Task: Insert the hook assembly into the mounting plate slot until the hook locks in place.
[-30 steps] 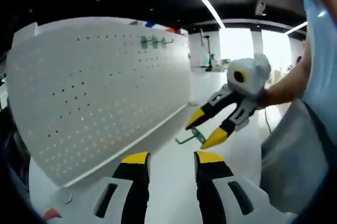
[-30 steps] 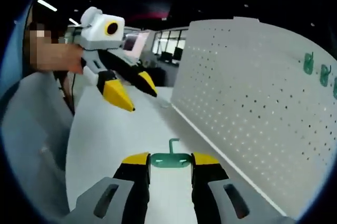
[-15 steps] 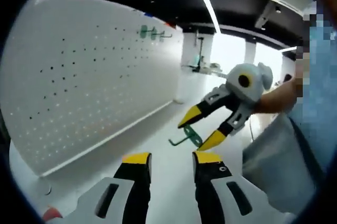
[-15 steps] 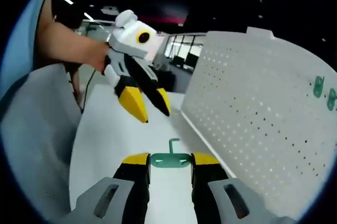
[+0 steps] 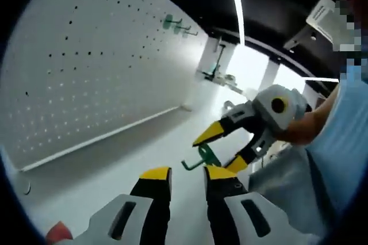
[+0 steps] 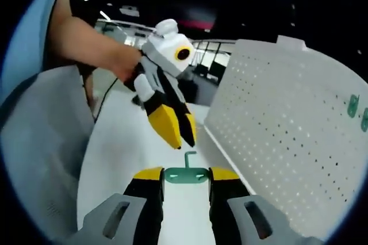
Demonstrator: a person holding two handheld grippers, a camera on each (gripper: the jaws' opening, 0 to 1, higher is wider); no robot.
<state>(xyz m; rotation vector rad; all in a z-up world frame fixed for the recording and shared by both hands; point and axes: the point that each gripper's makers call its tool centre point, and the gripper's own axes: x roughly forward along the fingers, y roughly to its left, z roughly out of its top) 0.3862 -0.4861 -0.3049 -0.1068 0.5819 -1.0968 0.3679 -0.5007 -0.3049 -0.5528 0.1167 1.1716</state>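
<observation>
My right gripper (image 6: 185, 176) is shut on a green hook assembly (image 6: 185, 174), gripping its flat plate with the hook prong pointing up and away. In the left gripper view the same hook (image 5: 202, 154) sits between the right gripper's (image 5: 218, 152) yellow tips, just beyond my left gripper (image 5: 187, 175). The left gripper's jaws stand a little apart with nothing between them. It hangs close above the hook in the right gripper view (image 6: 183, 140). The white perforated mounting plate (image 5: 86, 78) (image 6: 287, 130) stands upright on the table.
Green hooks (image 5: 172, 23) (image 6: 353, 106) hang high on the plate. The white table (image 5: 144, 141) (image 6: 121, 141) runs along the plate's foot. A red object (image 5: 57, 232) lies at the near left edge. A person's arm (image 6: 86, 41) and grey clothing (image 6: 40, 141) are close by.
The left gripper has come closer to the right gripper and the hook, and its jaws stand narrower. The hook stays held in the right gripper. Both views have tilted.
</observation>
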